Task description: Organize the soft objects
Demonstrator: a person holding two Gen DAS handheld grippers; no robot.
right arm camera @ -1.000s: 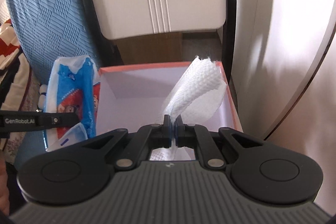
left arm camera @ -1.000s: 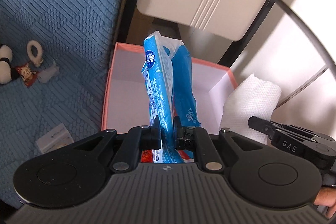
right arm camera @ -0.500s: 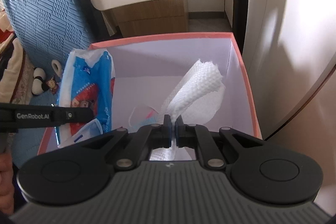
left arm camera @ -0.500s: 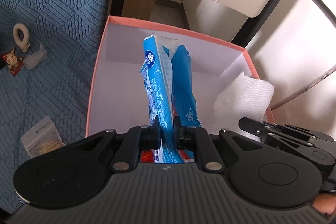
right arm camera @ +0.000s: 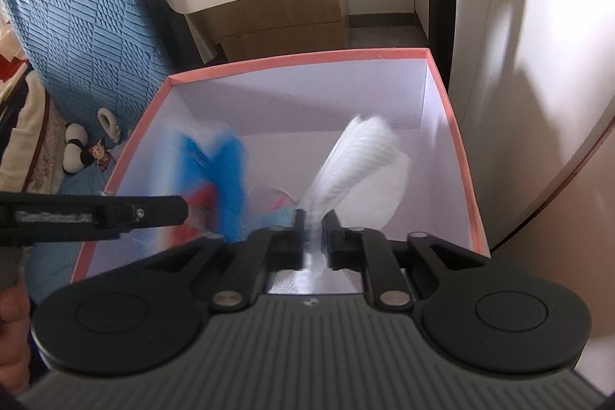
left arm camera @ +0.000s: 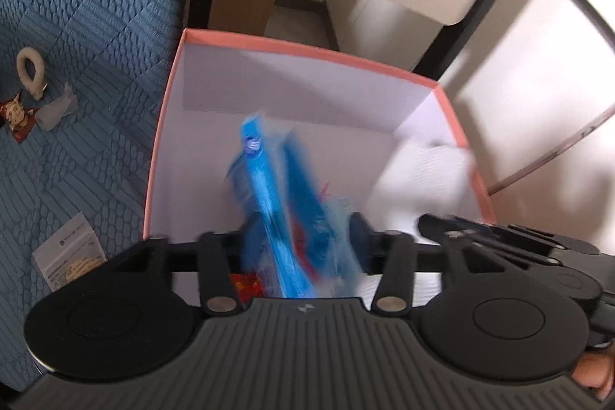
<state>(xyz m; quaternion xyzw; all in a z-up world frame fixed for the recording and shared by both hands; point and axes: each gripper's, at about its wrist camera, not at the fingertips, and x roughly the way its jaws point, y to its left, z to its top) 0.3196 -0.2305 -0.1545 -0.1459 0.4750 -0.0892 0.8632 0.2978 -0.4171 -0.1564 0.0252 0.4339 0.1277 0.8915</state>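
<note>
- One pink box (left arm camera: 166, 125), one blue pack (left arm camera: 269, 202) and one white cloth (right arm camera: 357, 156) are seen.
- Left gripper (left arm camera: 303, 237) fingers, clamped earlier, are now spread wide around the pack inside the box.
- Right gripper (right arm camera: 312, 237) fingers have parted slightly around the cloth.

Two handheld grippers point forward and down, side by side. The left gripper (left arm camera: 305, 237) has its jaws spread wide apart. The right gripper (right arm camera: 314, 235) has its jaws parted by a narrow gap. In the right view, the left tool's black finger (right arm camera: 153, 212) reaches in from the left edge, just beside it.
</note>
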